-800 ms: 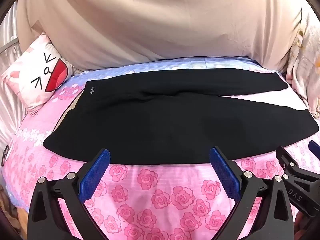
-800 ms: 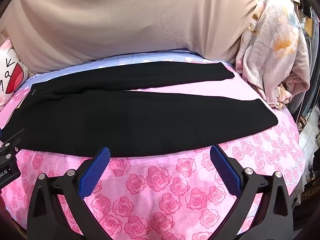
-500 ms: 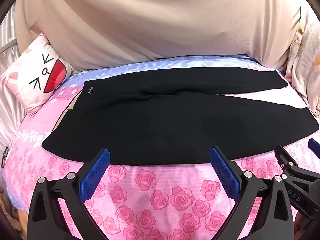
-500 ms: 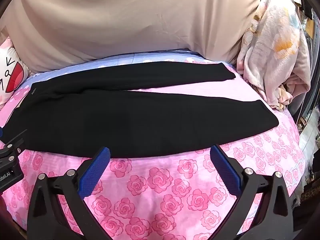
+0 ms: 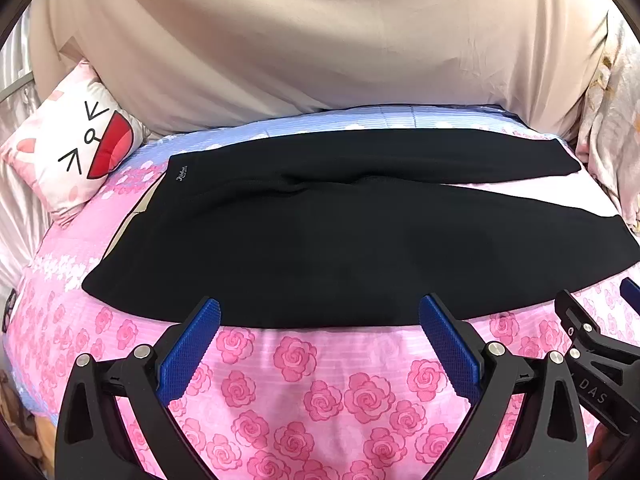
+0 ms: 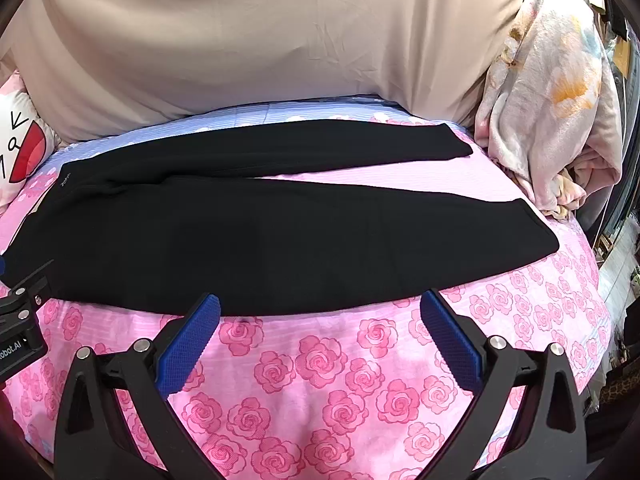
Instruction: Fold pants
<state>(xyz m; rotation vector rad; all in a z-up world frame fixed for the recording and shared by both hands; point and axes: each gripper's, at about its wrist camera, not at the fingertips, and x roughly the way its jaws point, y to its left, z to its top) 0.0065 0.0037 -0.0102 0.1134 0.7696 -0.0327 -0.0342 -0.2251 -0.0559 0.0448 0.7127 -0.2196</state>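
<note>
Black pants [image 5: 320, 236] lie flat across a bed with a pink rose-print sheet [image 5: 320, 400], waistband at the left, both legs running right and split apart toward the hems. In the right wrist view the same pants [image 6: 256, 240] fill the middle. My left gripper [image 5: 319, 314] hovers open just short of the pants' near edge, nothing between its blue pads. My right gripper [image 6: 320, 310] is open too, at the near edge further along the near leg. Each gripper shows at the edge of the other's view.
A cartoon-face pillow [image 5: 76, 148] leans at the bed's far left. A beige sheet [image 5: 320, 40] hangs behind the bed. A crumpled floral blanket [image 6: 552, 120] is piled at the right end. The bed drops off at the right to a cluttered floor [image 6: 616, 272].
Both views have shifted only slightly; the pants lie as before and both grippers stay open.
</note>
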